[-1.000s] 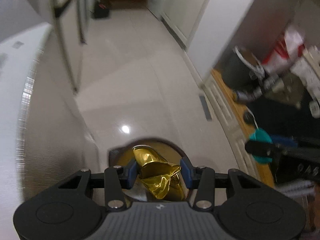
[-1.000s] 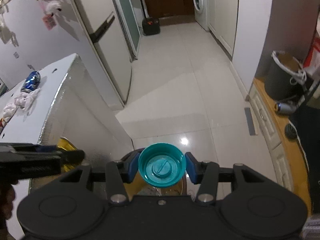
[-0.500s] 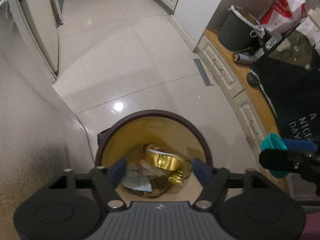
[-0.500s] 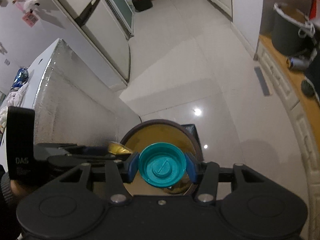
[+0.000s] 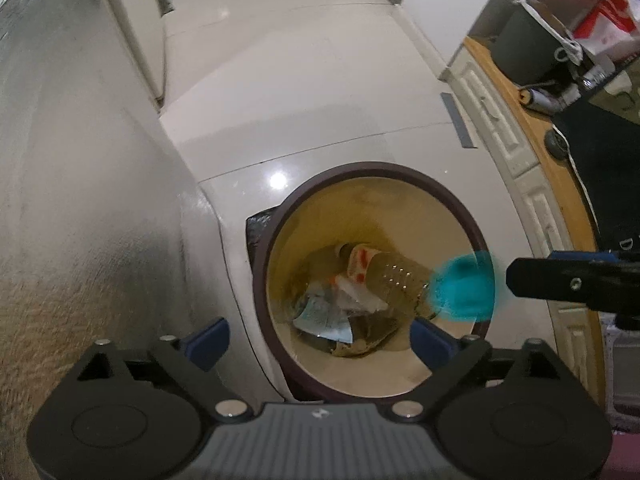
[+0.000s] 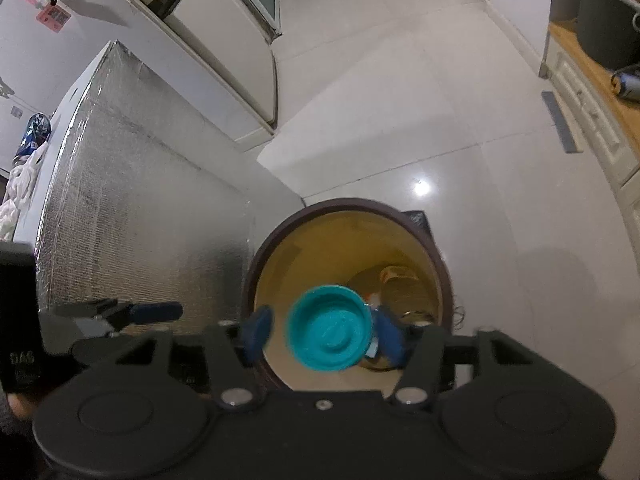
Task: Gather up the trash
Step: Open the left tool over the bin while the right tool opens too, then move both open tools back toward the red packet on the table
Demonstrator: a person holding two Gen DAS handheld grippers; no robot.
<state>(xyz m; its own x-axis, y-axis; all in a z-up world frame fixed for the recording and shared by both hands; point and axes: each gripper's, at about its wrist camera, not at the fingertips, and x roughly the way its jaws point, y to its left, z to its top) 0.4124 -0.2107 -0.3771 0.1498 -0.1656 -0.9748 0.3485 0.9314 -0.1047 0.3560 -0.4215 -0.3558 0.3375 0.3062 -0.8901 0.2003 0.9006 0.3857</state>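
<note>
Looking straight down into a round bin [image 5: 276,240] with a dark brown rim and a tan inside, standing on a pale tiled floor [image 5: 320,80]. The left gripper [image 5: 316,338] hangs over the near rim, its jaws just opened very wide with nothing between them; its blue pads [image 5: 206,342] sit far apart. At the bottom of the bin lie crumpled wrappers [image 5: 324,320] and a clear plastic bottle [image 5: 384,272] with a red-and-white label.

From the right wrist view, the right gripper [image 6: 320,334] also hangs over the bin [image 6: 348,204]. Its jaws have just been opening, and a teal lid [image 6: 328,332] sits between them, blurred and tilted. A gap shows beside the left pad; whether the right pad [image 6: 390,336] still touches the lid cannot be told. In the left view the lid [image 5: 464,292] appears as a teal smear over the bin's right rim.

A silver foil-covered box [image 6: 140,200] stands touching the bin's left side. A wooden counter [image 5: 532,128] with white cabinet fronts runs along the right.
</note>
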